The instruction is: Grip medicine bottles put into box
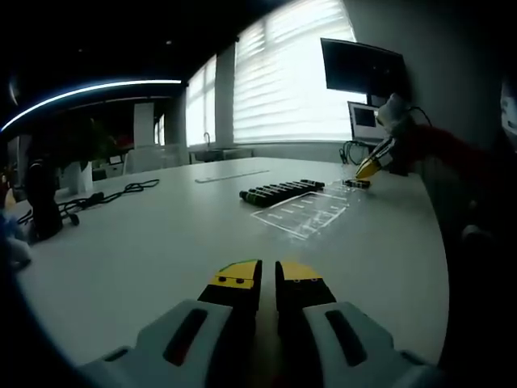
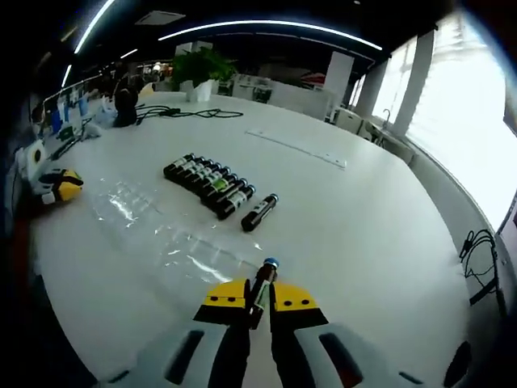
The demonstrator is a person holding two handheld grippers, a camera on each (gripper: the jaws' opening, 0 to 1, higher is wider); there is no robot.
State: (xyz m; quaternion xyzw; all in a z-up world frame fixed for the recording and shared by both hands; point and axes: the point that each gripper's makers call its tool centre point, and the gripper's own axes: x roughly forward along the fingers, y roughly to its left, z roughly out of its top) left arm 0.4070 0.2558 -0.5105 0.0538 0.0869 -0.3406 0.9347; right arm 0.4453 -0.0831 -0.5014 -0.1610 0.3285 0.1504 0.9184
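A clear plastic box (image 2: pixel 153 222) is seen lying flat on the white table (image 2: pixel 355 218), with nothing visible inside it. Just beyond it a row of dark bottles (image 2: pixel 208 184) is laid, one bottle (image 2: pixel 259 212) slightly apart. A blue-capped bottle (image 2: pixel 262 289) is clamped by the right gripper (image 2: pixel 260 297). The left gripper (image 1: pixel 268 279) is seen with jaws nearly closed on nothing; cables (image 1: pixel 105 196) are seen in its view.
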